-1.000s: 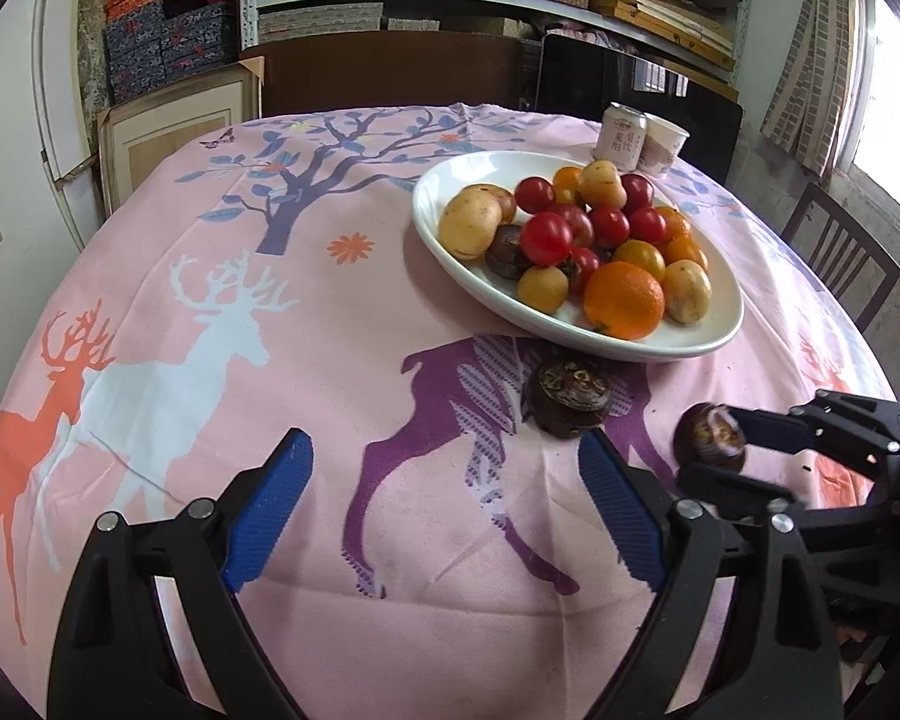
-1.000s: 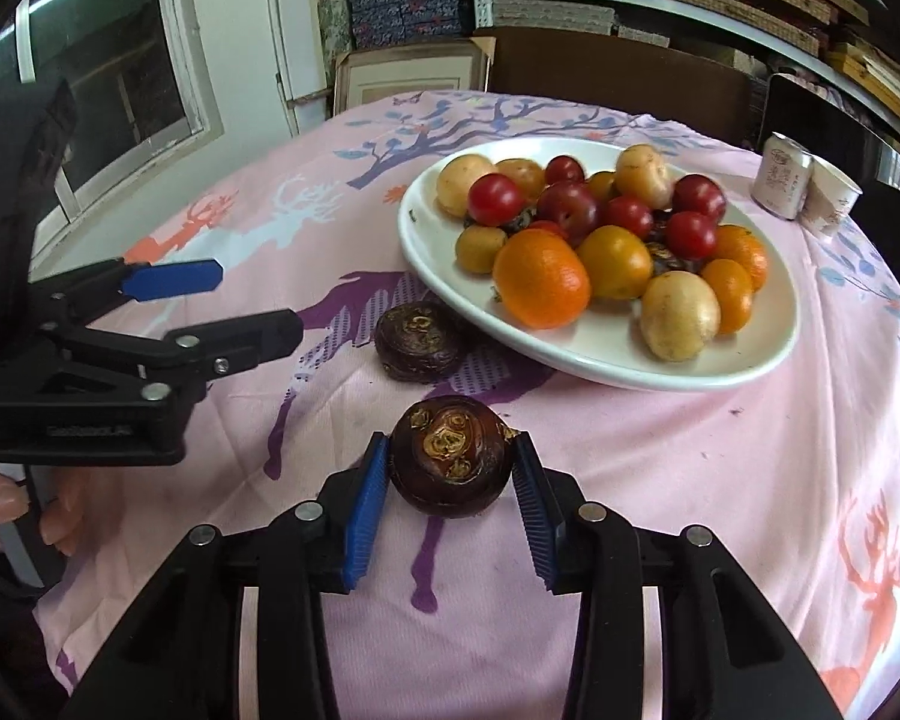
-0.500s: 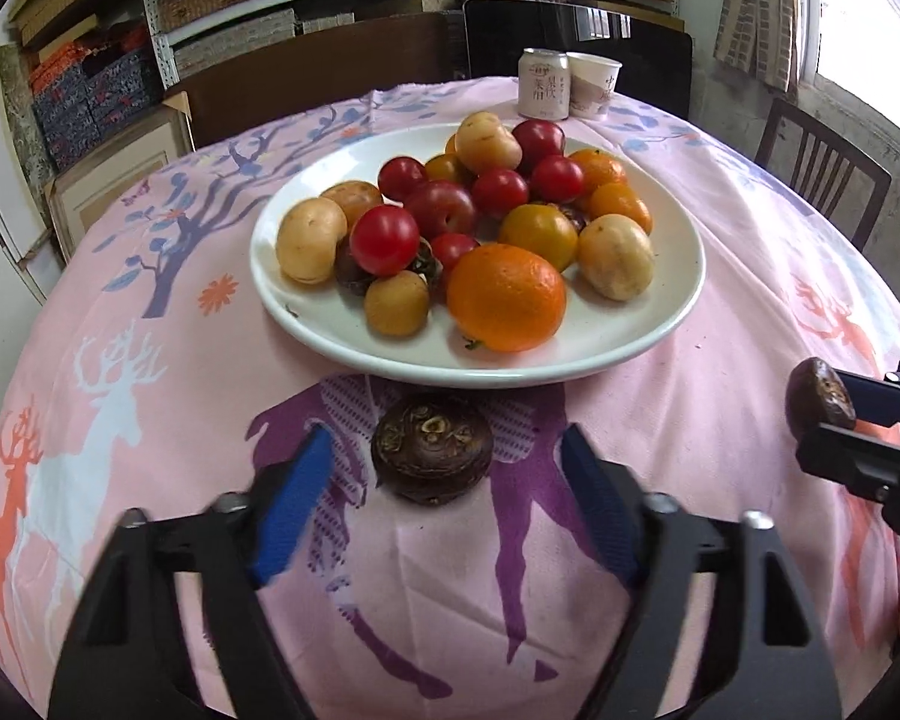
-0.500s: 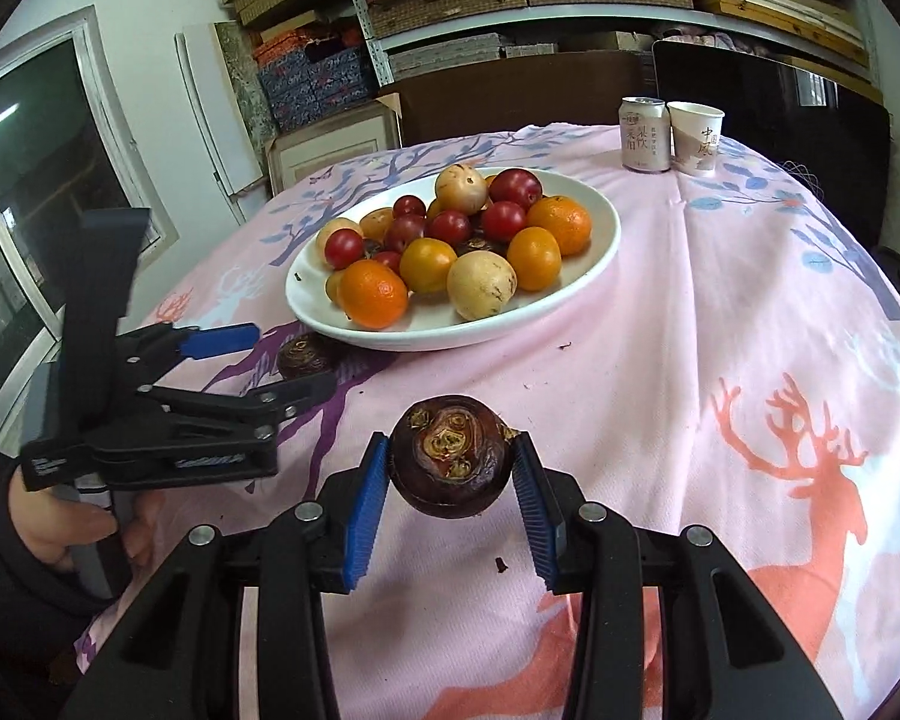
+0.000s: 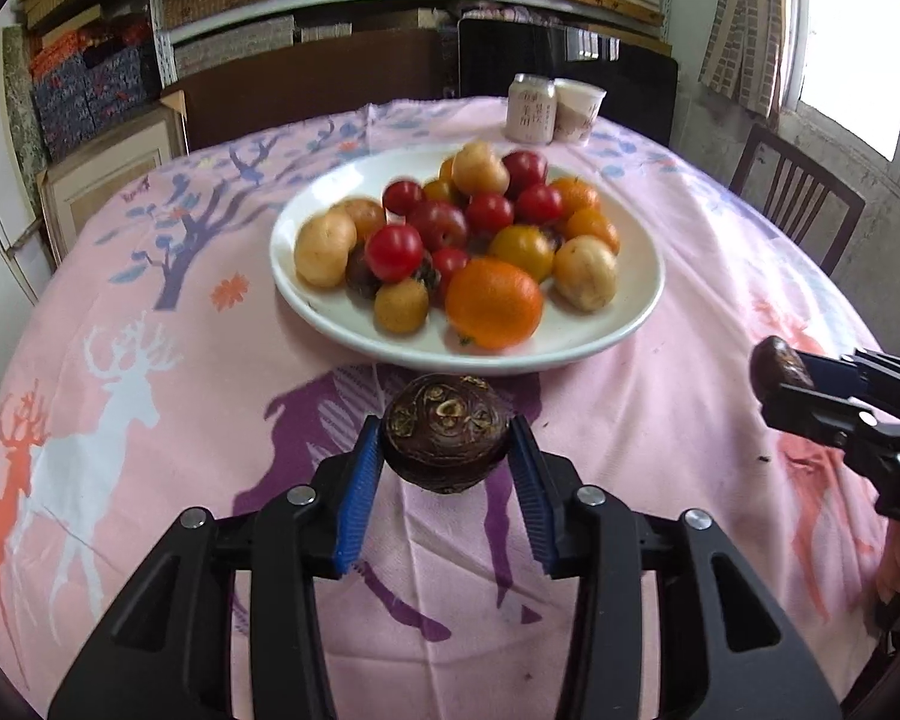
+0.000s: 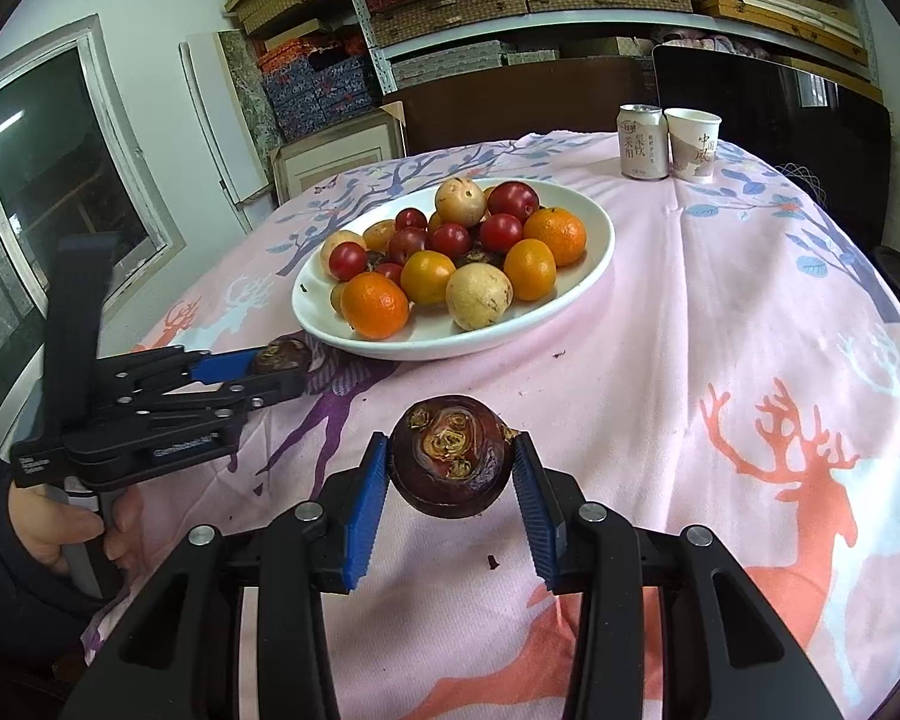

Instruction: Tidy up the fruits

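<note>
The left gripper (image 5: 447,462), whose jaws stood wide around a dark water chestnut (image 5: 447,441) a second ago, has just been closing, and its blue pads now press the chestnut's sides just in front of the white plate (image 5: 648,300); whether it has left the pink tablecloth (image 5: 150,420) cannot be told from either view. The right gripper (image 6: 450,474) holds a second chestnut (image 6: 450,456) between narrow jaws, as it did a second ago, now further to the right of the plate. With both loose chestnuts gripped, nothing of the task's fruit appears to lie on the cloth, and the next step is probably to carry them to the plate, which is heaped with oranges, red fruit and pale round ones. In the right view the left gripper (image 6: 276,369) shows side-on, its chestnut half hidden by the fingers. A hand (image 6: 72,528) is cut off at the frame edge. The plate's fruit is blurred in the left view, and darker pieces beneath the pile are hard to identify. A can (image 6: 643,141) and a cup (image 6: 693,144) stand beyond
</note>
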